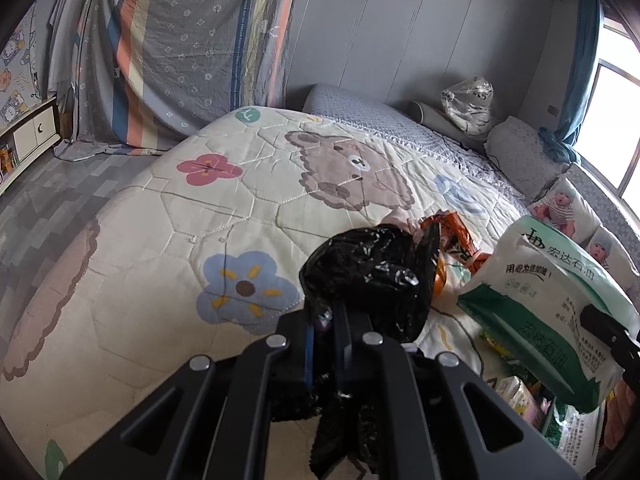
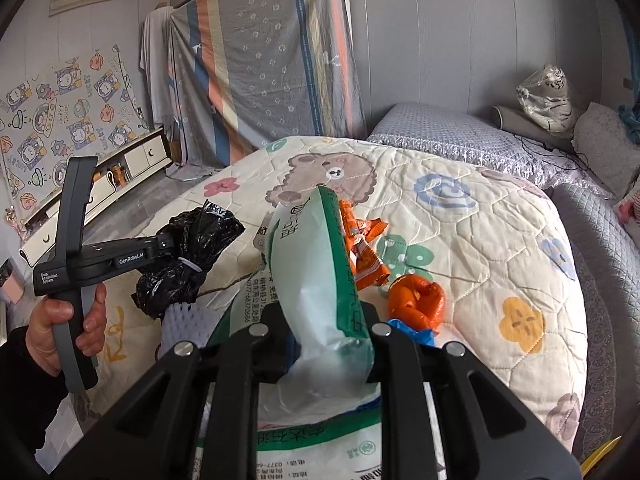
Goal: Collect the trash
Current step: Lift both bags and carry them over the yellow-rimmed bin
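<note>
My left gripper point(image 1: 326, 324) is shut on a crumpled black plastic bag point(image 1: 368, 276) and holds it above the bed; from the right wrist view it shows at left point(image 2: 170, 246) with the black bag point(image 2: 188, 252). My right gripper point(image 2: 324, 328) is shut on the rim of a white and green plastic bag point(image 2: 316, 264), held up over the quilt; the same bag shows at the right of the left wrist view point(image 1: 548, 304). Orange snack wrappers point(image 2: 366, 248) and a knotted orange bag point(image 2: 418, 300) lie on the quilt just past the white bag.
The bed carries a cream quilt with a bear and flowers point(image 1: 200, 216). A grey mattress cover, pillows point(image 2: 608, 148) and a clear bag with a toy point(image 2: 546, 94) lie at the far side. A striped sheet hangs on the wall point(image 2: 260, 60). More packets lie low right point(image 1: 516, 396).
</note>
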`<action>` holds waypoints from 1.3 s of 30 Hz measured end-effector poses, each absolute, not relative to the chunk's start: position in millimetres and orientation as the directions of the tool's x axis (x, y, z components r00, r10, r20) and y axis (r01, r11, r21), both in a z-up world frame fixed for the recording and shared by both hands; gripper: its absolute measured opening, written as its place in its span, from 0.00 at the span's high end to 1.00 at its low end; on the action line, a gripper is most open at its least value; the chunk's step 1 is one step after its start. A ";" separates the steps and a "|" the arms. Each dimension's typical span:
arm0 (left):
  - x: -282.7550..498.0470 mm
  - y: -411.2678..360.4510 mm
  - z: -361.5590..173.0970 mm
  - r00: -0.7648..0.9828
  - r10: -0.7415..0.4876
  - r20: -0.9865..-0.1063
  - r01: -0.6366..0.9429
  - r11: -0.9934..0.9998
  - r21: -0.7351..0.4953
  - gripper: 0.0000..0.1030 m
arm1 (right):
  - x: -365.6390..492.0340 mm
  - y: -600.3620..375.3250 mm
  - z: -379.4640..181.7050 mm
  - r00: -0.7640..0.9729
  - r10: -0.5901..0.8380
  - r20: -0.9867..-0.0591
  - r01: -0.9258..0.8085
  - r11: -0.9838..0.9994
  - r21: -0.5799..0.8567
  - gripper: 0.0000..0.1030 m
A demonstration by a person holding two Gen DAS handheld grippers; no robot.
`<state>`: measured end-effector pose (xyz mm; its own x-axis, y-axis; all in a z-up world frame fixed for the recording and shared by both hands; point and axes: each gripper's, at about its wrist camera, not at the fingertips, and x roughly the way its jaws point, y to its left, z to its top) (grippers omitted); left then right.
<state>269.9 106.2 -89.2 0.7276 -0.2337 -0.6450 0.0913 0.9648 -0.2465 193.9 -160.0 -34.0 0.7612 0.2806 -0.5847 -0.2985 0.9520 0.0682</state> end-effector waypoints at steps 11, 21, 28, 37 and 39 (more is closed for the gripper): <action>242.0 94.1 -41.0 0.800 -0.243 -0.549 0.132 0.963 -0.235 0.94 | 173.2 -188.5 -7.6 0.825 0.239 -0.513 -0.238 0.969 0.069 0.84; 223.1 56.0 -8.1 0.824 -0.303 -0.479 0.214 0.949 -0.231 0.94 | 144.5 -226.7 10.3 0.875 0.160 -0.456 -0.148 0.987 0.063 0.84; 209.3 22.7 17.8 0.831 -0.357 -0.426 0.293 0.933 -0.209 0.94 | 119.0 -254.9 19.7 0.902 0.100 -0.419 -0.083 0.995 0.058 0.84; 195.0 -26.9 42.1 0.801 -0.453 -0.391 0.405 0.891 -0.203 0.94 | 84.3 -290.6 33.1 0.926 0.020 -0.377 0.000 0.999 0.053 0.84; 189.1 -40.9 43.4 0.786 -0.478 -0.393 0.434 0.878 -0.201 0.94 | 73.7 -300.5 34.7 0.930 -0.004 -0.368 0.025 0.998 0.053 0.84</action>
